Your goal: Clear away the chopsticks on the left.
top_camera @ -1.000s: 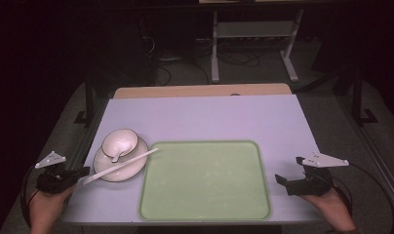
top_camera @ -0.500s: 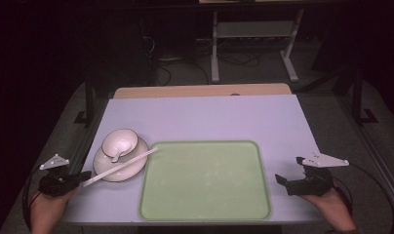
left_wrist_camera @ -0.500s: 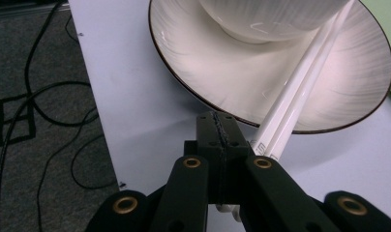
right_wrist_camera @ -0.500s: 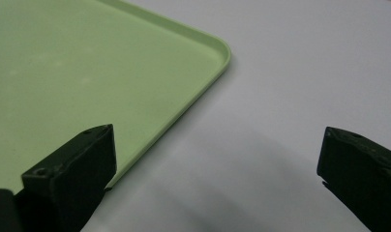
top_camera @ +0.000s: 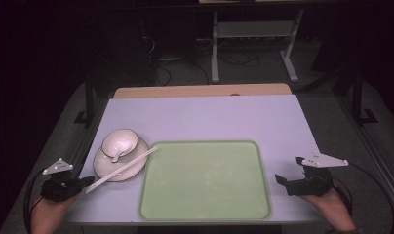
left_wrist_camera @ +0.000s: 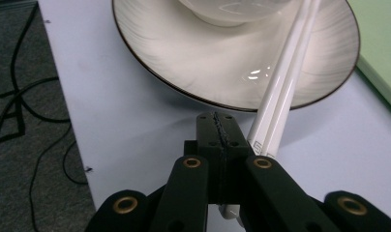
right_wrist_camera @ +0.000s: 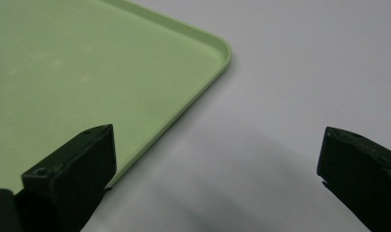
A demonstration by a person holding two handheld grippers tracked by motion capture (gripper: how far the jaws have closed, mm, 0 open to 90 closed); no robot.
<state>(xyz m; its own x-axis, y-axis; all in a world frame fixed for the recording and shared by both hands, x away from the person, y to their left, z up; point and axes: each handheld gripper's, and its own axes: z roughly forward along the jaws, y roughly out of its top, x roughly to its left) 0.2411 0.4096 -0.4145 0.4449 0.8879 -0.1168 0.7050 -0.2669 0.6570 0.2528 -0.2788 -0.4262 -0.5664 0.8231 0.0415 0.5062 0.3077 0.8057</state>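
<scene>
Left gripper (top_camera: 83, 184) at table's near-left corner, jaws pressed together, white chopsticks (top_camera: 122, 169) apparently pinched at near end, exact contact hidden under jaws. Chopsticks slanting across plate (top_camera: 105, 168), far tips over green tray (top_camera: 205, 180) edge. Bowl (top_camera: 119, 143) resting on plate. Right gripper (top_camera: 283, 181) beside tray's right edge, jaws wide apart, nothing between

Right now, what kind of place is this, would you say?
Probably a lab or recording studio, not a dining room: a dark room, loose floor cables behind a white table, and a metal equipment stand.
</scene>
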